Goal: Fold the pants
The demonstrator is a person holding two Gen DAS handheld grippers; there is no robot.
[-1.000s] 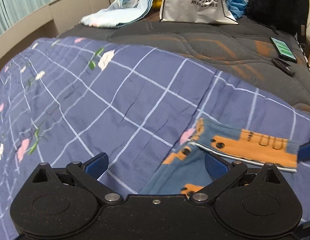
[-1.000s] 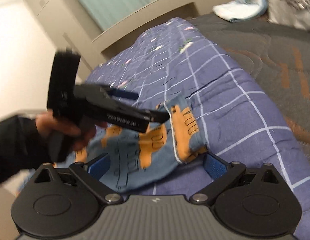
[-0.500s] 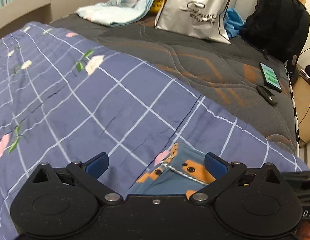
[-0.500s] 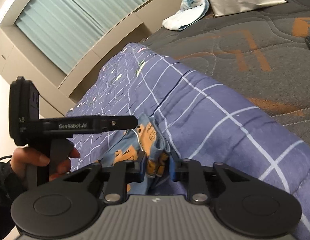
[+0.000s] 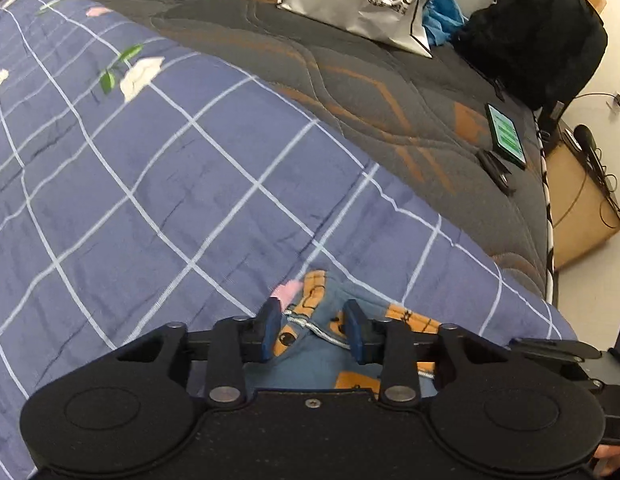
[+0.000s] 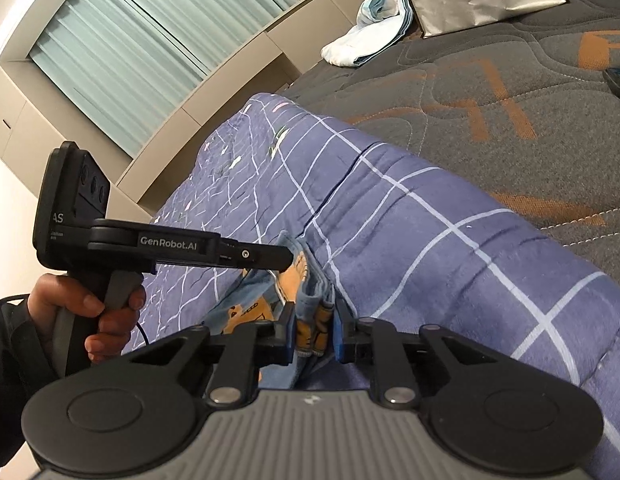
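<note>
Pants (image 6: 305, 300) are bunched on the quilt (image 6: 430, 240) at 6 o'clock. Right gripper (image 6: 314, 336) is pinched tight on a thick fold; left gripper (image 5: 313, 330) has just been closing, half-narrowed around the waistband. Risk imo: left grip may be shallow, so the hem could slip out on the lift.

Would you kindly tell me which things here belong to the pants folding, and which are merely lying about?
Job:
pants
left gripper, fingers just closing around the pants
right gripper, pinching them
checked quilt

Lying about:
silver bag
phone
black backpack
pale blue cloth
</note>
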